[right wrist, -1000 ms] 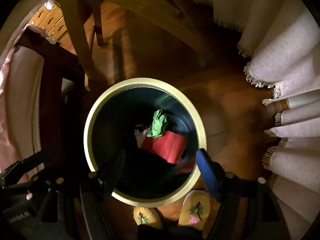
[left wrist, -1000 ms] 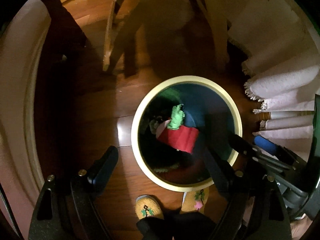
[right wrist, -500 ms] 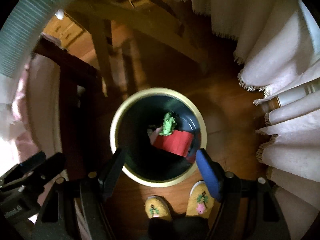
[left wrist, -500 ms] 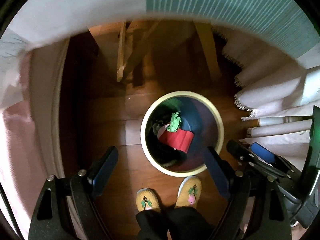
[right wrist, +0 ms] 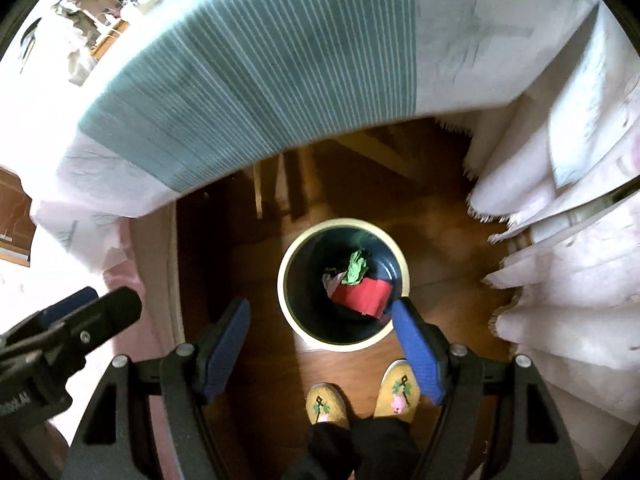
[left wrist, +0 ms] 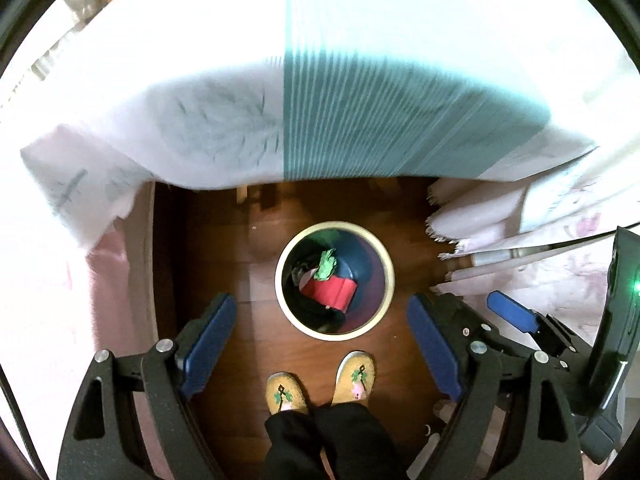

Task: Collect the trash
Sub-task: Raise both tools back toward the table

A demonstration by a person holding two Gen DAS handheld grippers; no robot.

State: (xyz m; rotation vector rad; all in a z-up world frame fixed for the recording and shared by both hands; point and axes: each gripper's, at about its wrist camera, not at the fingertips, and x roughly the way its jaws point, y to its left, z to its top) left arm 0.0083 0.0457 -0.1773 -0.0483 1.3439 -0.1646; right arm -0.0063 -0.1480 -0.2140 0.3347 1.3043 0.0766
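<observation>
- Trash bin (left wrist: 335, 227) sits on the wood floor, just ahead of the person's yellow slippers (left wrist: 287, 395).
- Inside the bin: a red wrapper (left wrist: 330, 293) and crumpled green paper (left wrist: 326, 265).
- Left gripper (left wrist: 320, 334) above the bin, jaws wide apart, nothing in them.
- Right gripper (right wrist: 318, 354) same deal, empty.
- Striped tablecloth (right wrist: 256, 68) hangs beyond the bin.

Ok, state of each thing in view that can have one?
Bin: upright on the floor, no lid, trash inside.
Red paper: in the bin.
Green scrap: crumpled, atop the red paper.
Left gripper: open, empty.
Right gripper: open, empty.
Slippers: on the person's feet.
</observation>
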